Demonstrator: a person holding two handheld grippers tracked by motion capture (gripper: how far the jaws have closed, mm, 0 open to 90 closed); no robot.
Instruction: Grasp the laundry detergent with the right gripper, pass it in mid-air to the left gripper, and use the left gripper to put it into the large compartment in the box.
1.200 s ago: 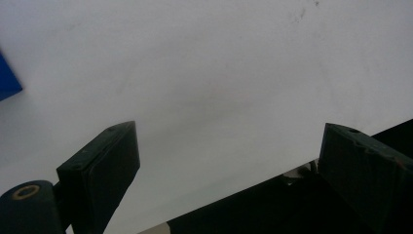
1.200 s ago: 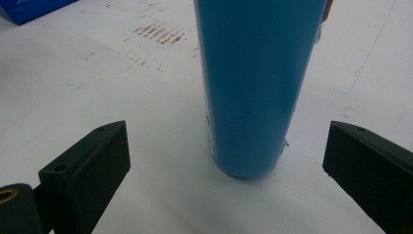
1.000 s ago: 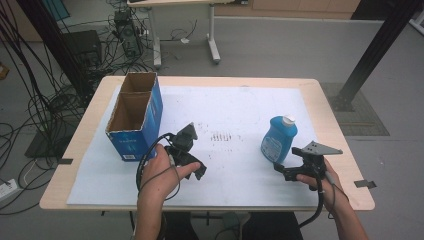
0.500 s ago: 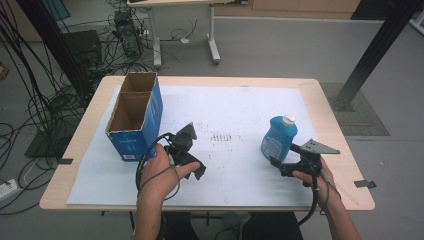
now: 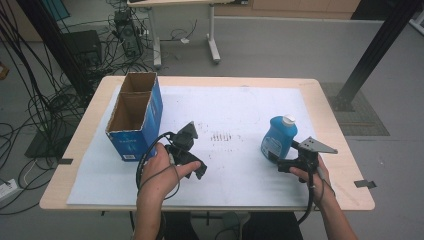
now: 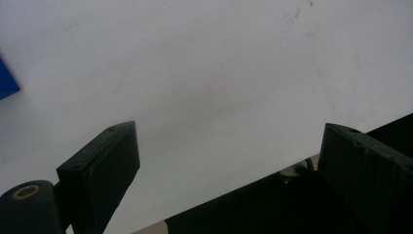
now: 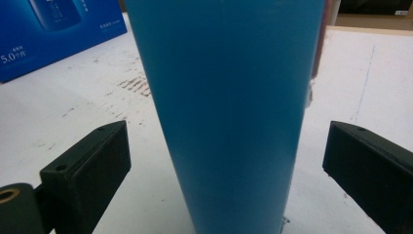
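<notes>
I hold two grippers over the wooden surface (image 5: 330,107), which carries one white sheet (image 5: 240,107). On it I count one blue plastic bottle with a white cap (image 5: 278,137) and one open blue cardboard box with two compartments (image 5: 134,116).

My right gripper (image 5: 276,162) has its jaws spread wide, and the blue bottle stands upright straight ahead of it, between the two jaws. In the right gripper view the bottle's body (image 7: 229,107) rises in the gap with a clear strip of white sheet on either side, so neither pad presses on it. The box lies farther off beyond the bottle, toward the left in that view (image 7: 53,34).

My left gripper (image 5: 192,131) is also open, with nothing between its jaws; in the left gripper view there is bare white sheet (image 6: 204,73) ahead of the two pads. The box stands just beside this gripper, to its left, and the bottle is well apart from it, off to its right.
</notes>
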